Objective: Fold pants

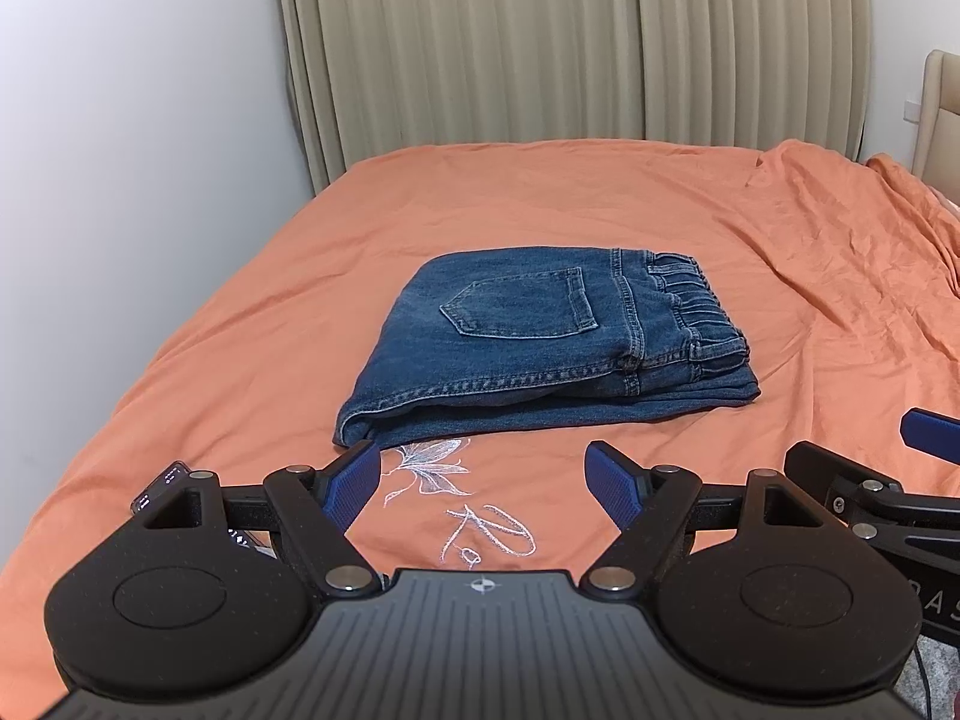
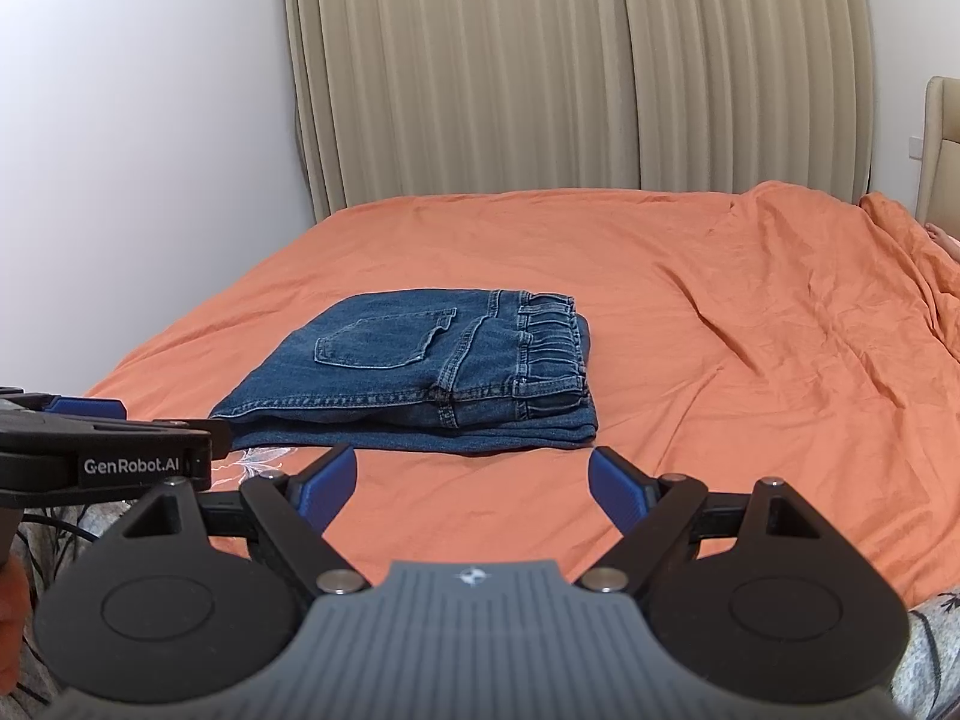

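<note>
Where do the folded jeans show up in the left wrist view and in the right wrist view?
Left wrist: folded jeans at centre, beyond the open left gripper.
Right wrist: jeans left of centre, beyond the open right gripper.
Shared landmark: beige curtain behind the bed.

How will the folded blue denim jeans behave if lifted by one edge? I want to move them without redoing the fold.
The folded blue denim jeans would probably sag and unfold, since several loose layers show along the near edge. The stack looks thick, so likely heavy for one pinch. On the wrinkled orange bedsheet, pushing may bunch the cloth rather than slide it cleanly.
</note>
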Demonstrator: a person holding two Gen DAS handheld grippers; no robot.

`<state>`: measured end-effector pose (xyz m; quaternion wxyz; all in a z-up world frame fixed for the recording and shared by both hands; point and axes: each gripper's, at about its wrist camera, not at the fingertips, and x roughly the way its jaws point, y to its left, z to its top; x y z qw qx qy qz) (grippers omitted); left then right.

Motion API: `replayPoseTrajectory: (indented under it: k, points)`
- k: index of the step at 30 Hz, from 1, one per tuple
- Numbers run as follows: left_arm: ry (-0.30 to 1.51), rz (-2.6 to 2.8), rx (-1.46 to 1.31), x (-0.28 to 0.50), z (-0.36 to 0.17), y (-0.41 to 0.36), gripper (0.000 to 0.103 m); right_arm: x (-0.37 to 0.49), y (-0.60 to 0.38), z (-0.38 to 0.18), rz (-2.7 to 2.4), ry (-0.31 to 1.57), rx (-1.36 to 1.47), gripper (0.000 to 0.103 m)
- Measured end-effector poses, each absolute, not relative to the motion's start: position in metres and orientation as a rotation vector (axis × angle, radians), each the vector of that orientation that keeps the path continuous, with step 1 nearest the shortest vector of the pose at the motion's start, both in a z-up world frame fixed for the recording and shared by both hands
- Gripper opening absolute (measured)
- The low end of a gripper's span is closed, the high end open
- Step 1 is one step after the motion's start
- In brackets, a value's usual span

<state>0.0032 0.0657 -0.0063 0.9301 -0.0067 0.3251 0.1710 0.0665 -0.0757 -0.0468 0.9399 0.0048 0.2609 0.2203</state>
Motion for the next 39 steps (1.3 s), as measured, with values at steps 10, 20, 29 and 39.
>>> replayPoseTrajectory:
  k: [10, 20, 29, 39]
  points:
    - [0.659, 0.346, -0.017, 0.0012, -0.0032, 0.064, 0.091, 0.0679, -0.0761, -0.0476, 0.443, 0.538, 0.01, 0.081]
    - [0.647, 0.326, -0.008, 0.0003, 0.0002, 0.0631, 0.091, 0.0687, -0.0762, -0.0488, 0.443, 0.543, 0.011, 0.081]
    - [0.638, 0.329, 0.001, 0.001, 0.0019, 0.0622, 0.091, 0.0682, -0.0759, -0.0486, 0.444, 0.544, 0.01, 0.081]
    - [0.635, 0.323, 0.012, 0.0011, 0.0022, 0.0612, 0.091, 0.0685, -0.076, -0.0476, 0.445, 0.547, 0.009, 0.081]
